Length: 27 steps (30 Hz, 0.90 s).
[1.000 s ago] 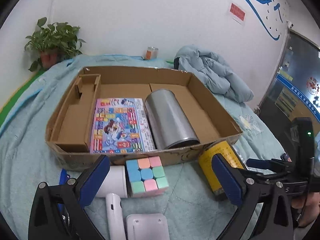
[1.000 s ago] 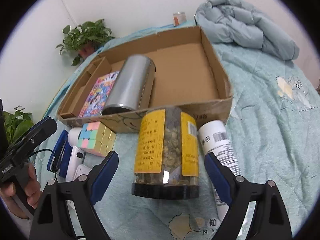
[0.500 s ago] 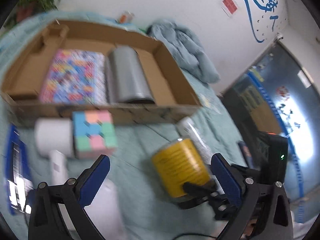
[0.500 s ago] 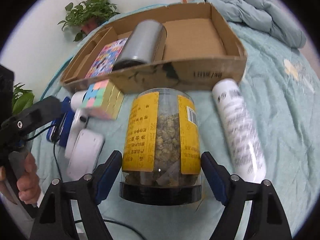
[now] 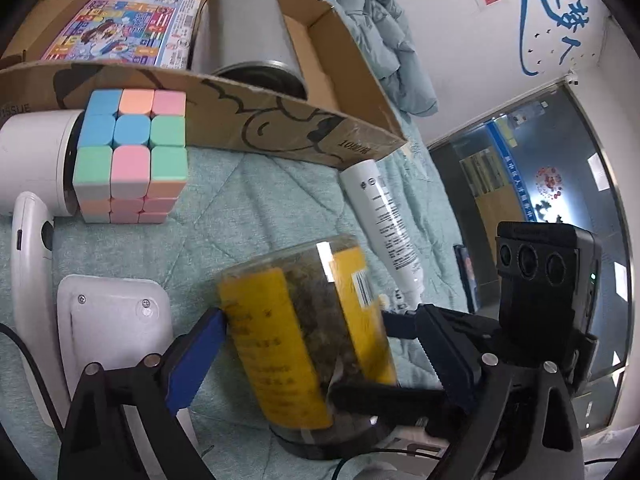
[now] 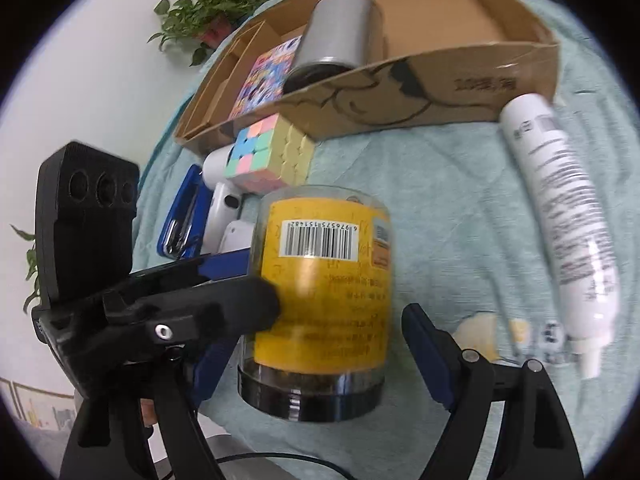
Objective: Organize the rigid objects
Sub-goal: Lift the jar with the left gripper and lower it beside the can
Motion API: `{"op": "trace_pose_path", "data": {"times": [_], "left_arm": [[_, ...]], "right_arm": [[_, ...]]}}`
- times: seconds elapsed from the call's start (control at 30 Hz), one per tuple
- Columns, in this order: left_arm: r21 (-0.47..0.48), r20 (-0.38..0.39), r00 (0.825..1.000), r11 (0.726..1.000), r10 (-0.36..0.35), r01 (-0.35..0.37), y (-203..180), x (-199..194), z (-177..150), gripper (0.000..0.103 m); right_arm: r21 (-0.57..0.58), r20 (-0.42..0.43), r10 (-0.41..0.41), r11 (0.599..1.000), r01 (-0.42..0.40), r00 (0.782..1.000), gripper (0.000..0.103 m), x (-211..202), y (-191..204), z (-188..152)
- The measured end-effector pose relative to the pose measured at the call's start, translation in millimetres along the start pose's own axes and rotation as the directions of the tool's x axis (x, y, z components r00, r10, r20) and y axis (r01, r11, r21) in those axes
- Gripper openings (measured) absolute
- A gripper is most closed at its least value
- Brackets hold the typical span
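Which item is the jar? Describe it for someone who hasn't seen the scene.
Find the open brown cardboard box on the teal quilt. In front of it, right of the pastel puzzle cube, stands a clear plastic jar with a yellow label and black lid downward. Only it shows a barcode and dried contents, unlike the white tube.

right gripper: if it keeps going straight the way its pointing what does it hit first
The yellow-labelled jar already sits between the right gripper fingers, so it would press into that at once. Beyond the jar lie the pastel cube and the cardboard box, though depth is hard to judge.
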<state>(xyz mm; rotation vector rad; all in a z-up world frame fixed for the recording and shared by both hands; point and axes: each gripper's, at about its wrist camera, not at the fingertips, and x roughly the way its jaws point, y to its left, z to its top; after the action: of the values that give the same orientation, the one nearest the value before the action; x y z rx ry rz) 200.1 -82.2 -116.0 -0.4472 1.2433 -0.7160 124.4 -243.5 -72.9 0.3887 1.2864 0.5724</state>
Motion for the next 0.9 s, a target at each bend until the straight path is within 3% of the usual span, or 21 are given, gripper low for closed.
{"op": "trace_pose_path", "data": {"times": [0.2,0.4,0.63,0.9], "left_arm": [[-0.029,-0.036,0.998,0.998,0.056,-0.057,12.0,8.0,-1.5,0.088],[-0.036,-0.034,0.998,0.998,0.059,-0.060,13.6,9.0,-2.5,0.088],[0.000,0.012,0.998,0.998,0.067,-0.067,-0.3,-4.8,-4.7,0.086],[0.087,0.093,0.992,0.991,0.089,-0.097,-31.8,-33.6,19.9,0.086]], "right_arm": [[-0.024,-0.019,-0.005,1.000,0.005,1.000,0.086,22.9,17.6,0.9],[-0.047,-0.014,-0.036,0.998,0.035,0.999,0.086,30.8,26.1,3.2],[-0.080,0.024,-0.056,0.995,0.058,0.998,0.086,17.4,27.8,3.4],[-0.126,0.127,-0.036,0.991,0.052,0.991,0.086,-14.1,35.5,21.6]]}}
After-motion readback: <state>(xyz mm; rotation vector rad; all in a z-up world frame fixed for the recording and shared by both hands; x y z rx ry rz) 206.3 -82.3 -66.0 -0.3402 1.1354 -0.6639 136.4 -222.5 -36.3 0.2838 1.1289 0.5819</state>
